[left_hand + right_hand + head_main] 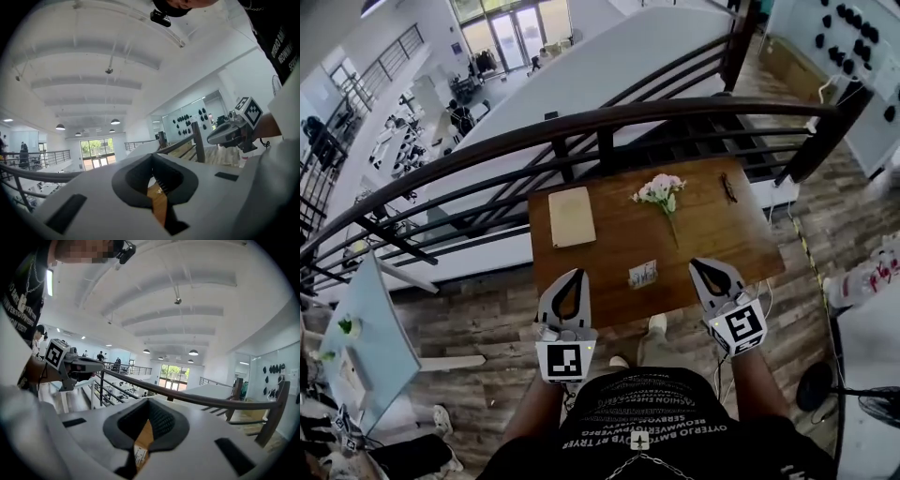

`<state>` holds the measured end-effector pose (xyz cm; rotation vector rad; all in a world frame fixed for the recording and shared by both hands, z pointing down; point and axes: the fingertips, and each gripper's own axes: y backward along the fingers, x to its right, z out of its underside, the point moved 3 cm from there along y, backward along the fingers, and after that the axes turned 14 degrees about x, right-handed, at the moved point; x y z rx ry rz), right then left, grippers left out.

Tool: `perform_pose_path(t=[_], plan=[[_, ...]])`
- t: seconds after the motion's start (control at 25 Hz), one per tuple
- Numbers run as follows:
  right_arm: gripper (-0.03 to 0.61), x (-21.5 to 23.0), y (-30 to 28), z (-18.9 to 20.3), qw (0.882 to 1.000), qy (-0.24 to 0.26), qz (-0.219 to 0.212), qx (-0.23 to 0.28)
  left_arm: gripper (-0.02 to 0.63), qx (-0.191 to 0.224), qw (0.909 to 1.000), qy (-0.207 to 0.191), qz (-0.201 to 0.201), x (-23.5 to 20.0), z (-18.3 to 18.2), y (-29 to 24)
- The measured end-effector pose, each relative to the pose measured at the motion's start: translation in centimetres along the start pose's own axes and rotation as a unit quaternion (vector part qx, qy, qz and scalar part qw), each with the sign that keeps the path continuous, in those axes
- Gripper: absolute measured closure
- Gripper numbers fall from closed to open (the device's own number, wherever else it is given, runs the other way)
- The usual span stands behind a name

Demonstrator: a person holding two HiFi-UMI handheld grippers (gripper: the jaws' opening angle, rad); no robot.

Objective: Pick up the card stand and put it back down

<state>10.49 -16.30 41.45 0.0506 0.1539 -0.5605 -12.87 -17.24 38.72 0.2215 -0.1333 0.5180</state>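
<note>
1. Two tongs, both empty. The left tongs (pixel 575 278) are pressed together, and only a slit of counter wood shows through them in the left gripper view.
2. The right tongs (pixel 698 269) are also pressed together and pinch nothing. Both tongs hover over the near edge of the counter (pixel 741 244).
3. The card stand (pixel 642 274) sits upright on the counter between the two tongs, about level with their tips, and touches neither.
4. A tan pad (pixel 572 216) lies ahead of the left tongs. The flowers (pixel 661 192) lie farther out, beyond the card stand.
5. Progress, as a judgement: the stand is down and unheld. So either the pick-up hasn't started or the put-down is already done. These pictures don't settle which.
6. If it hasn't started, everything is left: spread one tongs, pinch the stand, lift it, then set it back down.
</note>
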Motion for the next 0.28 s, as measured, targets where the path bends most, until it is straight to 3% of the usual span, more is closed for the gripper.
perform_pose_path(t=[0.08,0.28], plan=[[0.565,-0.2,0.4,0.4,1.000,-0.007,-0.002,-0.010,0.591,-0.009,0.9998,-0.014,0.003,0.3,0.2,-0.1],[0.565,-0.4,0.7,-0.1,1.000,-0.012,-0.003,0.003,0.591,-0.018,0.9943,-0.102,-0.026,0.0,0.6,-1.2]])
